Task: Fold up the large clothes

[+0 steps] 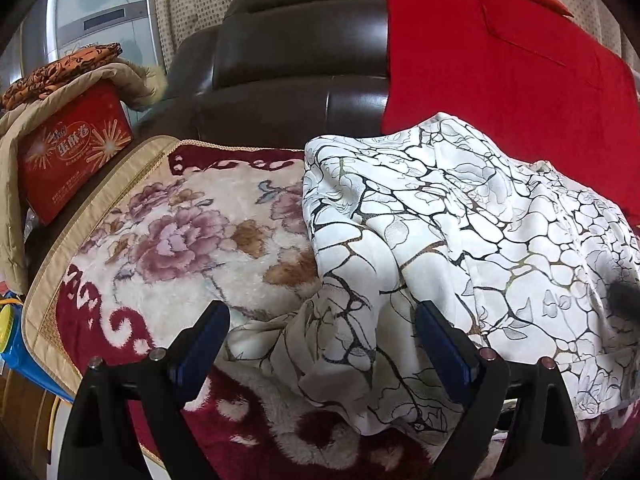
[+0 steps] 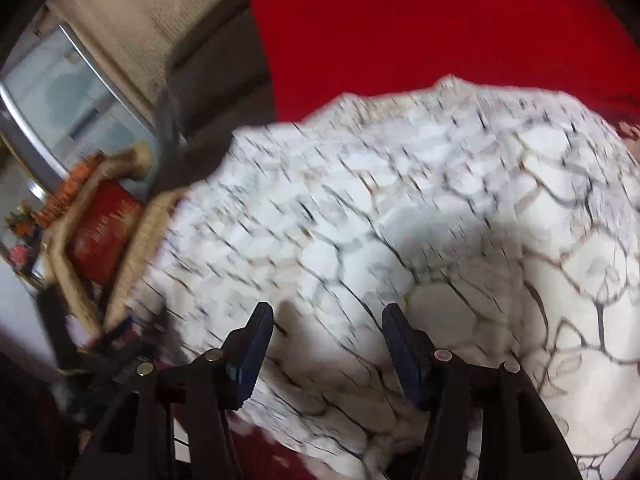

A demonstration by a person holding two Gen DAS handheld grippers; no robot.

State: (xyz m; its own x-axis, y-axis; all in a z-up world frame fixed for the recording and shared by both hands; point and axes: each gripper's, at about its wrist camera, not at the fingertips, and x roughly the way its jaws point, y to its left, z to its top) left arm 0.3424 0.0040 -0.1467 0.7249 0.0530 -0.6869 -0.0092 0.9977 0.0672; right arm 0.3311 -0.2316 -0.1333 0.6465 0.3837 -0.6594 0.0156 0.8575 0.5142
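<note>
A large white garment [image 1: 432,216] with a black and gold crackle print lies crumpled on the sofa seat, over a flowered plush blanket [image 1: 180,232]. My left gripper [image 1: 322,318] is open just above the garment's near left edge, and a fold of cloth lies between its blue pads [image 1: 208,340] without being pinched. In the right wrist view, which is blurred by motion, the same garment [image 2: 400,208] fills the frame. My right gripper [image 2: 327,320] hovers over it, jaws apart, nothing pressed between them.
A dark leather sofa back [image 1: 288,60] rises behind, with a red cloth [image 1: 500,60] draped over its right part. At the left stands a red box [image 1: 72,152] under a beige coat [image 1: 24,140]. A blue object [image 1: 12,344] sits at the far left edge.
</note>
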